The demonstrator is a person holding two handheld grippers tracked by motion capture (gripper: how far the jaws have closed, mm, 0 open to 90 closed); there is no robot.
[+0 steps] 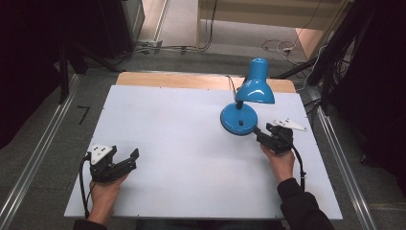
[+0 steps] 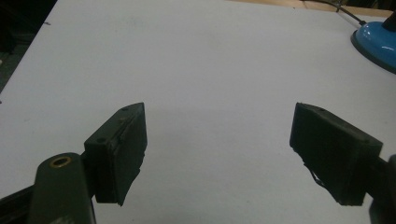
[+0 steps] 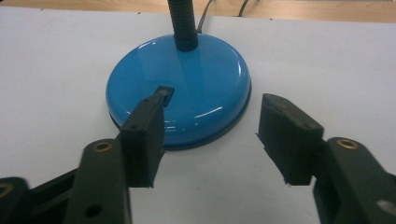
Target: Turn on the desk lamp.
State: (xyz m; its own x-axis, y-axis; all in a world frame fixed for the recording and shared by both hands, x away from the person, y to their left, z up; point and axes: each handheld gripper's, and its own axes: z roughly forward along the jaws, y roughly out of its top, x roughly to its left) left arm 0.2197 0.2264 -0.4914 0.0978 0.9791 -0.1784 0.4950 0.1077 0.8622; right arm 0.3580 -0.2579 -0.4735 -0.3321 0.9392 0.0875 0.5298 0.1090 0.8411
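Note:
A blue desk lamp stands at the table's far right, its shade [image 1: 255,84] tilted over a round base [image 1: 239,118]. In the right gripper view the glossy base [image 3: 196,74] carries a small black switch [image 3: 165,91], and the ribbed neck [image 3: 183,23] rises behind it. My right gripper [image 1: 261,134] is open at the base's near right edge. Its jaws [image 3: 214,105] reach over the base rim; the left jaw's tip lies right at the switch, and I cannot tell if it touches. My left gripper [image 1: 128,160] rests open and empty at the near left [image 2: 219,112].
The white table [image 1: 182,143] has a wooden strip [image 1: 172,79] along its far edge. The lamp's black cord [image 1: 231,84] runs off the back. Metal rails [image 1: 33,158] flank the table. The lamp base [image 2: 376,39] sits far off to the right in the left gripper view.

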